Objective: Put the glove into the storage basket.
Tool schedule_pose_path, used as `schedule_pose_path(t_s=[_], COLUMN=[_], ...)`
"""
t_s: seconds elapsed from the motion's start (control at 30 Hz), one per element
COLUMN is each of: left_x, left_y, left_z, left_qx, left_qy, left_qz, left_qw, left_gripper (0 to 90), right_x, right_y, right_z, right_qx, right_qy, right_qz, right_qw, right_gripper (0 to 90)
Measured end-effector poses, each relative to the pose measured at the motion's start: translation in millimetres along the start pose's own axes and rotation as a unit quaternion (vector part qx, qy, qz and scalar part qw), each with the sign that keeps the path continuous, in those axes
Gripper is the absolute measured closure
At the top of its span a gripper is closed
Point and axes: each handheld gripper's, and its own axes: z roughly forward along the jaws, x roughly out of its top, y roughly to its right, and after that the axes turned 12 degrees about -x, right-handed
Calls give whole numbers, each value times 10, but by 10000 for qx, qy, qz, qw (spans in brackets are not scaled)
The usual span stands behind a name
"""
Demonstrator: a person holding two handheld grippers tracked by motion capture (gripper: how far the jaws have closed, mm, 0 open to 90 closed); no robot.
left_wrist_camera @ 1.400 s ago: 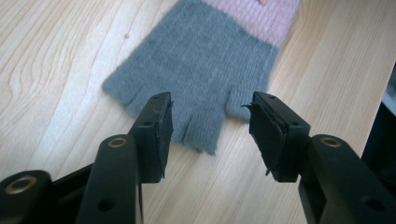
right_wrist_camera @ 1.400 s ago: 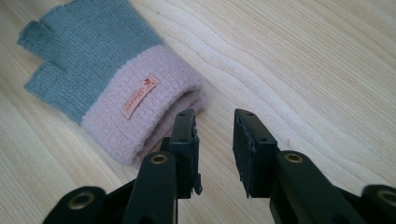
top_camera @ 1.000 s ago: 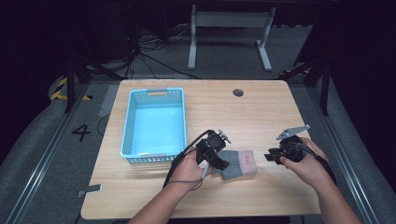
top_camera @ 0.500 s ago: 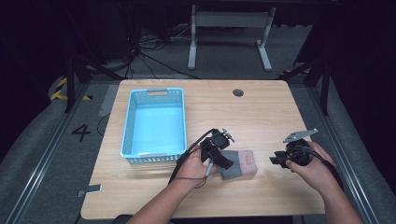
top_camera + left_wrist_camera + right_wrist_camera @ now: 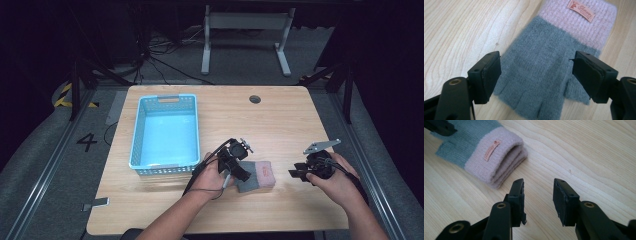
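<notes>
A pair of knit gloves (image 5: 260,175), grey with pink cuffs and a small orange label, lies stacked flat on the wooden table near its front. My left gripper (image 5: 240,174) hovers over the grey finger part (image 5: 541,75). Its jaws have just been opening and now stand wide on either side of the glove, and the pads (image 5: 491,72) do not touch it. My right gripper (image 5: 295,173) sits just right of the pink cuff (image 5: 496,160). Its jaws (image 5: 538,192) have also been opening, with bare wood between them.
An empty light-blue basket (image 5: 135,135) stands left of the gloves, close to my left hand. A round cable hole (image 5: 255,99) lies at the table's back. A small grey tag (image 5: 95,204) sits near the front left corner.
The right gripper has drifted slightly toward the table's front edge. The gloves and the left hand stay where they were.
</notes>
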Motion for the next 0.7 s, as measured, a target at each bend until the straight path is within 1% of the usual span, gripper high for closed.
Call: schedule_pose_path(t_s=[0.07,0.17,0.2,0.3,0.33,0.4,0.47,0.53,0.63,0.7], left_x=[9,21,26,36,39,41,46,48,51,49], left_y=[5,43,51,59,65,68,82,89,95,84], left_z=[29,89,107,151,166,199,239,262,285,295], left_qx=[-22,24,20,45,65,123,336,328,314,261], left_qy=[-31,-80,-118,-120,-128,-152,-257,-284,-279,-291], left_qz=[51,141,151,206,194,252,254,336,376,334], left_qw=[10000,9999,9998,9997,9997,9995,9988,9985,9984,9987], left_gripper=[224,199,194,179,178,173,169,162,161,157], right_x=[4,3,2,2,2,3,3,3,2,2], right_y=[-6,-7,-8,-7,-7,-7,-9,-12,-12,-9], right_z=[1,6,5,2,2,4,6,9,9,11], right_qx=[4,1,3,-14,-24,-24,-21,-23,-20,-27], right_qy=[-4,-8,-8,21,39,49,41,37,41,54], right_qz=[2,-7,-6,-36,-51,-68,-62,-58,-57,-68], right_qw=[10000,10000,10000,10000,10000,10000,10000,10000,10000,10000], right_gripper=[612,610,607,590,587,587,585,580,578,577])
